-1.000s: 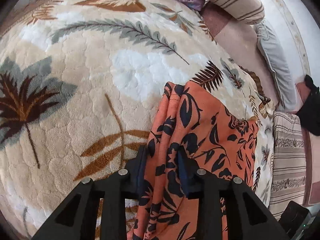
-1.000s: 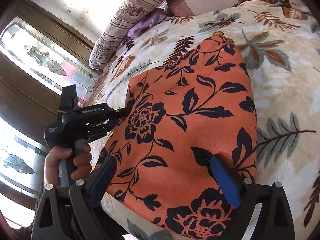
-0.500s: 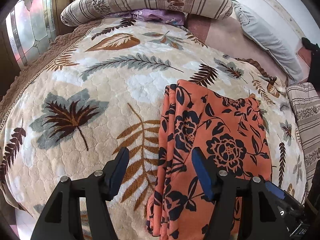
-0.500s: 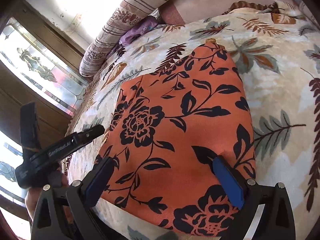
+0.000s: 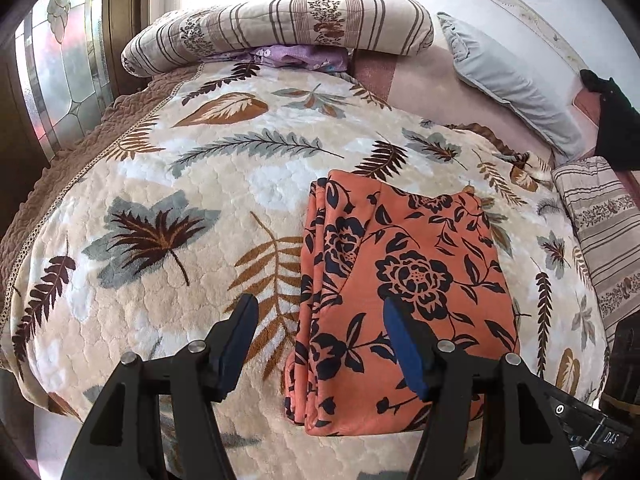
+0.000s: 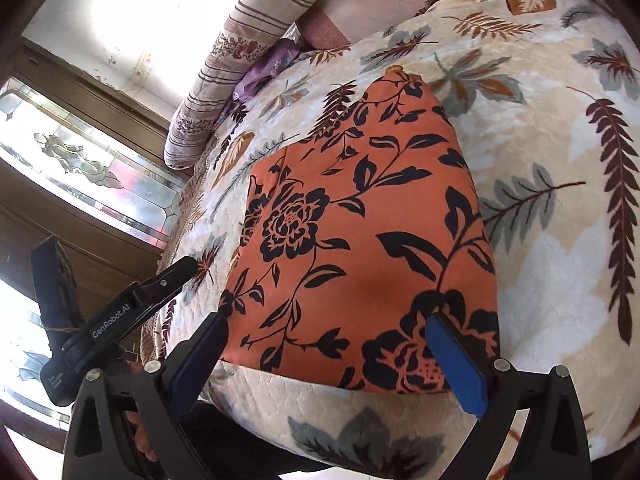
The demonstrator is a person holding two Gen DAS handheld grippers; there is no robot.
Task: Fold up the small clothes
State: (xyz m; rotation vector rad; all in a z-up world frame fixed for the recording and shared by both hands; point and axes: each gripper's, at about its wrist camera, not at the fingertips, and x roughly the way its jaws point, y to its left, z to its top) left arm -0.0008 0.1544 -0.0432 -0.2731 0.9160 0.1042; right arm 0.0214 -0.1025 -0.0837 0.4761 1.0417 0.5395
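1. Since a second ago, the orange cloth (image 5: pixel 404 280) has been let go by the left gripper (image 5: pixel 320 344), which has been drawn back and lifted clear of it
2. Left jaws are seen released and spread wide, with nothing clamped; the folded left edge of the cloth is viewed through the gap between the blue pads (image 5: pixel 404 348), without contact
3. Right gripper (image 6: pixel 340 356) is held above the near edge of the cloth (image 6: pixel 360 232), its jaws parted wide and nothing gripped; whether the pads touch the fabric cannot be told
4. The cloth, orange with black flowers, is laid folded and flat on the leaf-patterned blanket (image 5: pixel 160 208), toward its right half in the left wrist view
5. A striped bolster (image 5: pixel 280 24) is set along the far end of the bed, with a purple cloth (image 5: pixel 300 56) tucked just under it
6. A grey pillow (image 5: pixel 512 84) is placed to the right, well apart from the folded cloth
7. The left gripper is also caught in the right wrist view (image 6: pixel 116 312), held by a hand (image 6: pixel 140 432) at the bed's edge
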